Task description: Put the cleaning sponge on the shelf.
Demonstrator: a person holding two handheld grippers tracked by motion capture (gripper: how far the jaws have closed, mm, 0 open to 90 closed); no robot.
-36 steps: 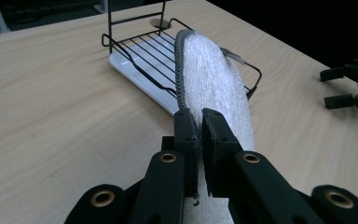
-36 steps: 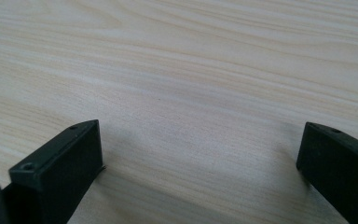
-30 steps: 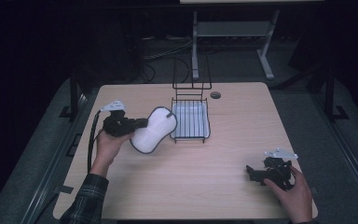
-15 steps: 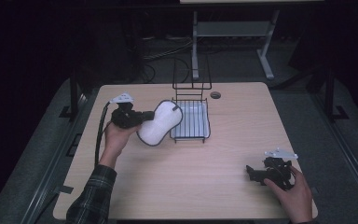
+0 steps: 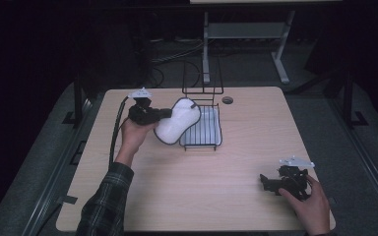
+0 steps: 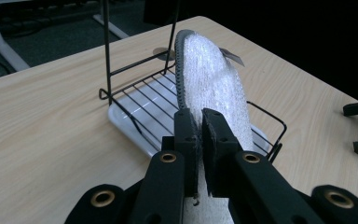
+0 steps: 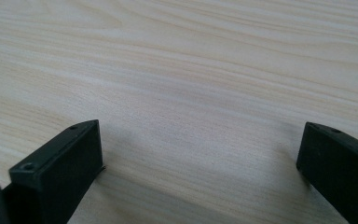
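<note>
- Seen from above: a pale wooden table (image 5: 197,196) in a dark room, with a person's two forearms coming in from the near edge.
- At the left, a hand in a plaid sleeve (image 5: 106,206), holding the left gripper (image 5: 165,114) raised over the far left part of the table, pointing toward the table's middle.
- Clamped between that gripper's two black jaws: a white scrubbing pad (image 5: 177,121) with a dark grey stitched edge, shaped like a rounded peanut.
- Pad gripped by one narrow end, held on edge and tilted, its far end reaching over the near left corner of a wire rack (image 5: 211,143).
- In the left gripper view: jaws pressed tight on the pad (image 6: 214,88), which rises away from them, edge up, above the rack (image 6: 135,100).
- Small paper tag (image 6: 232,56) sticking out near the pad's far end.
- Rack made of thin black wire, sitting on a white tray (image 5: 203,142), with a tall wire frame (image 5: 203,81) standing upright at its far side.
- Small round dark hole (image 5: 227,100) in the tabletop just right of the rack's tall frame.
- At the near right corner, a hand holding the right gripper (image 5: 265,182) low over the table, well apart from rack and pad.
- In the right gripper view: jaws spread wide, bare wood (image 7: 191,84) between them, gripping nothing.
- Black cable (image 5: 115,132) trailing from the left gripper along the forearm.
</note>
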